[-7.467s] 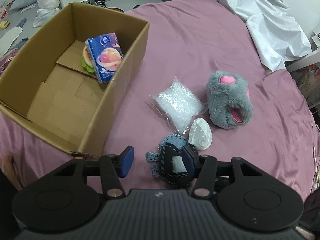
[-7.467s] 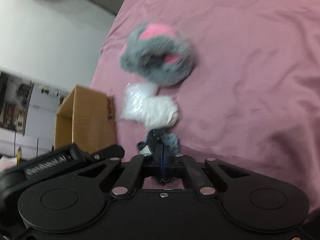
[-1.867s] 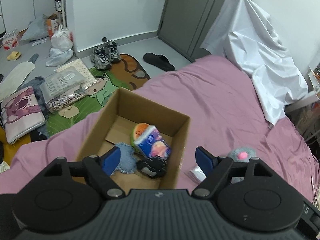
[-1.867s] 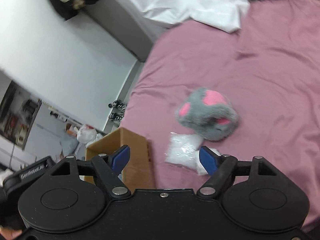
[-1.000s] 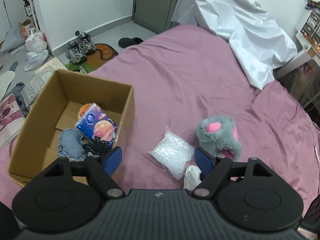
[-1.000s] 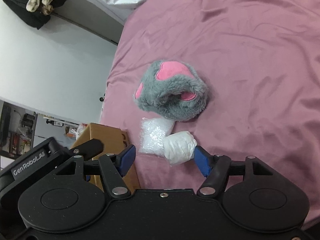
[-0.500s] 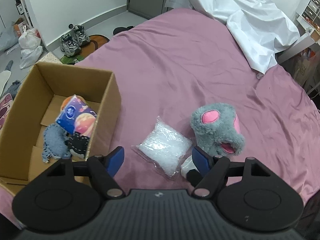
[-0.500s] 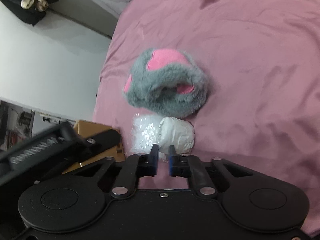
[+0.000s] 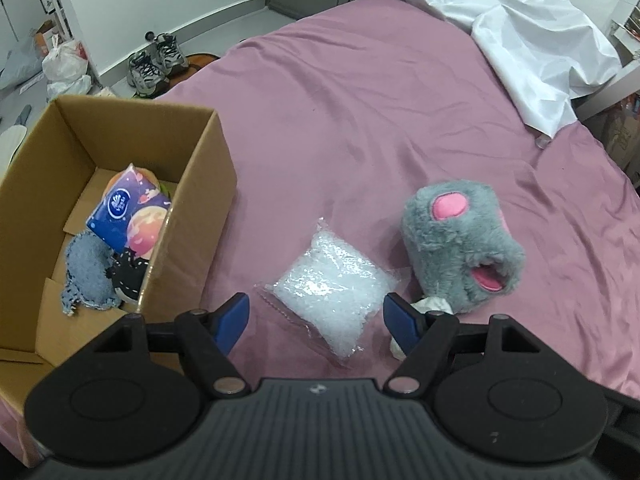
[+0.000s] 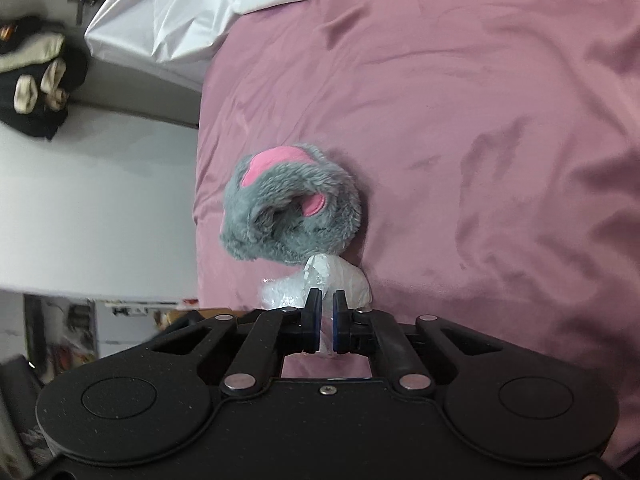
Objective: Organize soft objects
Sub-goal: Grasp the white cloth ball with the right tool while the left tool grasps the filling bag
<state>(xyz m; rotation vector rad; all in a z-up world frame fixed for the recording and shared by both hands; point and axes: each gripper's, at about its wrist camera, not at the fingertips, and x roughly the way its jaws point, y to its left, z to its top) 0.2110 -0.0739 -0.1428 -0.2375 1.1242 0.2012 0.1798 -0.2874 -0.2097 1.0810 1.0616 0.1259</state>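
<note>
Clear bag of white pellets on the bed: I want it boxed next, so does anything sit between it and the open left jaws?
Nothing visible does: the clear bag of white pellets lies uncovered on the purple bedsheet, between the left gripper jaws.

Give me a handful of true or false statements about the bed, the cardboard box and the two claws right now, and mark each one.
1. The right claw is shut on the small white crumpled bundle. True.
2. The left claw grips the clear plastic bag of white filling. False: its jaws stand wide open above the bag, not touching it.
3. The grey and pink plush slipper lies in the brown cardboard box. False: it lies on the purple bedsheet.
4. A blue tissue pack is inside the box. True.
</note>
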